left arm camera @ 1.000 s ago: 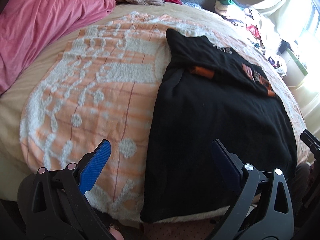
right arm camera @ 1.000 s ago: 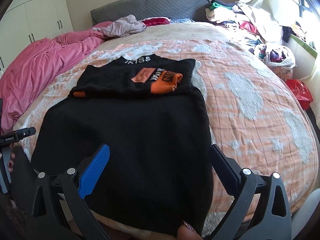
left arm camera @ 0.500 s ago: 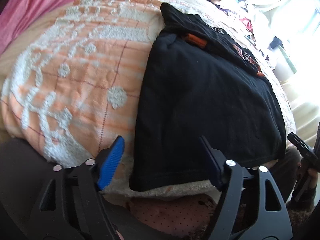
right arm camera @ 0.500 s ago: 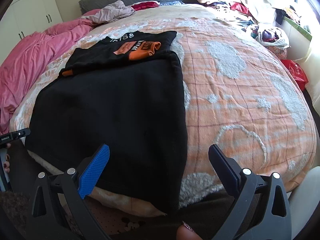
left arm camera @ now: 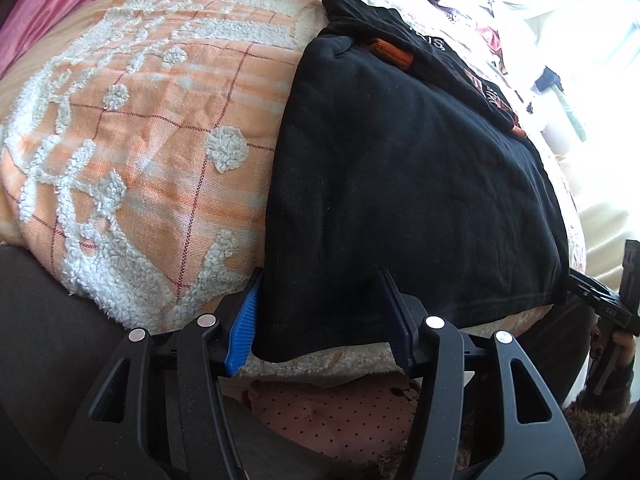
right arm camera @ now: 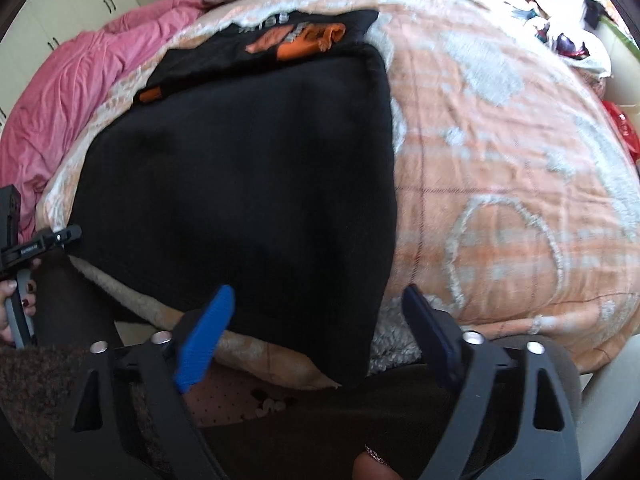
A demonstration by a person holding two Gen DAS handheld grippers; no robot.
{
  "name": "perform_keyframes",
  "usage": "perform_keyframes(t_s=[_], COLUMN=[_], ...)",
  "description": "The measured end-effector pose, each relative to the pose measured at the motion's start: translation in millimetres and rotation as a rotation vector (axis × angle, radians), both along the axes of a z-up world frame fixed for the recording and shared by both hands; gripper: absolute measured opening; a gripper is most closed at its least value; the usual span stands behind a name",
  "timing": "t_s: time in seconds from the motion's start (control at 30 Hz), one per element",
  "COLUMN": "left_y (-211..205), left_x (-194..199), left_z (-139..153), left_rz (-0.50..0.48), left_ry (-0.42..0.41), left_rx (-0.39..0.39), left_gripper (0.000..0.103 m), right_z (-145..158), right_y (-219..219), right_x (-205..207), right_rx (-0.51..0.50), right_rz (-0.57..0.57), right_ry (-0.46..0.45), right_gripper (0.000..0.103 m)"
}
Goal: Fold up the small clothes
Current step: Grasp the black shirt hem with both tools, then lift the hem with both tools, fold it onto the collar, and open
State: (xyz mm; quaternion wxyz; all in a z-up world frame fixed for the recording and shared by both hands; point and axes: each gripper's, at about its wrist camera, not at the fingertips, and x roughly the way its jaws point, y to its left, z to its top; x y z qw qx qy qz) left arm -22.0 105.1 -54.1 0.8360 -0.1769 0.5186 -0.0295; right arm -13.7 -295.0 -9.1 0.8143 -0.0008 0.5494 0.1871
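A black shirt (left arm camera: 400, 168) with orange print lies flat on the orange and white bedspread (left arm camera: 140, 128), its top part folded down. Its bottom hem hangs over the bed's near edge. My left gripper (left arm camera: 320, 312) is open, its fingers on either side of the hem's left corner. My right gripper (right arm camera: 316, 316) is open around the hem's right corner of the shirt (right arm camera: 248, 168). Each gripper shows at the edge of the other's view: the right one (left arm camera: 600, 304) and the left one (right arm camera: 40, 240).
A pink duvet (right arm camera: 72, 92) lies on the bed's left side. Heaped clothes (right arm camera: 560, 12) sit at the far right by the window. The bedspread (right arm camera: 520, 152) stretches to the right of the shirt. A dotted pink cloth (left arm camera: 332, 408) shows below the bed edge.
Both grippers have dropped and moved in to the bed's near edge. Their fingers have narrowed and now straddle the hem's two corners.
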Motion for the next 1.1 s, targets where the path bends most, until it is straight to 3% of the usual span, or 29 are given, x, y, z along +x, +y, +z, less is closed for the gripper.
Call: perform_keyframes(t_s=[0.17,0.23,0.4,0.5,0.73,0.9,1.1], left_y=[1.3,2.0,1.9,-0.3,0.2,4.9,7.0], left_x=[-2.6,-3.1,-2.7,-2.6,-1.6,-2.7,-5.9], left_z=[-1.3,-2.4,-3.6,-3.5,-2.7,3.0,37.8], left_rz=[-0.003,-0.003,-0.004,-0.003,0.021,0.037,0.027], left_ry=[-0.005,-0.006,-0.004,-0.004,0.008,-0.006,-0.119], left_rx=[-0.004,-0.007,-0.004,0.009,-0.007,-0.029,-0.066], left_gripper=[0.047,0.047,0.047,0.047,0.043,0.005,0.002], right_z=[-7.7,-7.3,1.4,12.3,50.0,67.6,71.8], right_y=[6.0,3.5,-8.6,-9.3,-17.4,-16.9,-25.2], right_x=[5.8,6.5,-1.3,-6.4,-9.7,-4.0,4.4], right_rx=[-0.041,-0.040,0.008,0.043,0.213,0.260,0.289], right_rz=[0.043,0.041,0.070,0.092,0.071,0.044,-0.011], right_ry=[0.019,0.015,-0.033,-0.095,-0.230,-0.290,-0.314], right_gripper=[0.081,0.072,0.019,0.008,0.006,0.006,0.006])
